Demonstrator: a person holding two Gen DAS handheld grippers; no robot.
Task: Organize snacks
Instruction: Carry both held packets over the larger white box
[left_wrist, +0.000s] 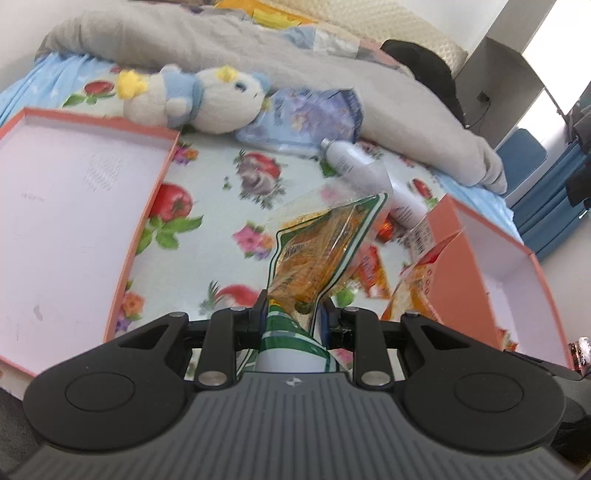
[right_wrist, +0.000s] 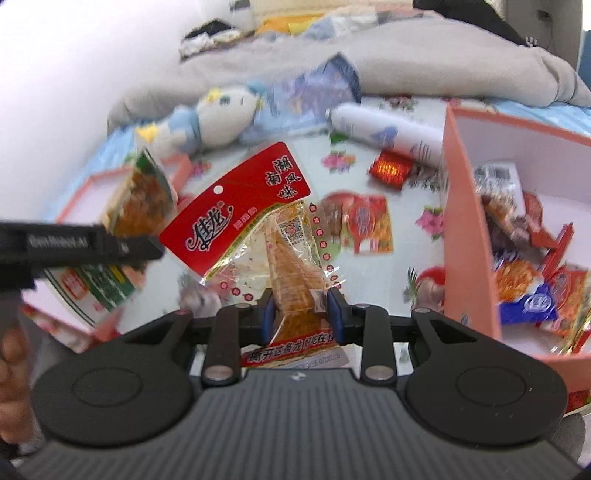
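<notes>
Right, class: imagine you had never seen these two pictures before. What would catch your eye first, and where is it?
Each gripper holds a snack up off the flowered bedsheet: the left gripper a green-edged packet, the right gripper a red-labelled packet. A plush toy lies by the blanket, and a pink box at right already holds snacks.

Both views are bright with even daylight; in the left wrist view it comes from a window (left_wrist: 561, 74) at the upper right, blown out to white. Shadows on the bed sheet (left_wrist: 218, 206) are faint and soft. The fisheye lens bends straight lines at the edges, and the right wrist view is smeared with motion blur, worst on the plush toy (right_wrist: 218, 118) and the box of snacks (right_wrist: 517, 236).
</notes>
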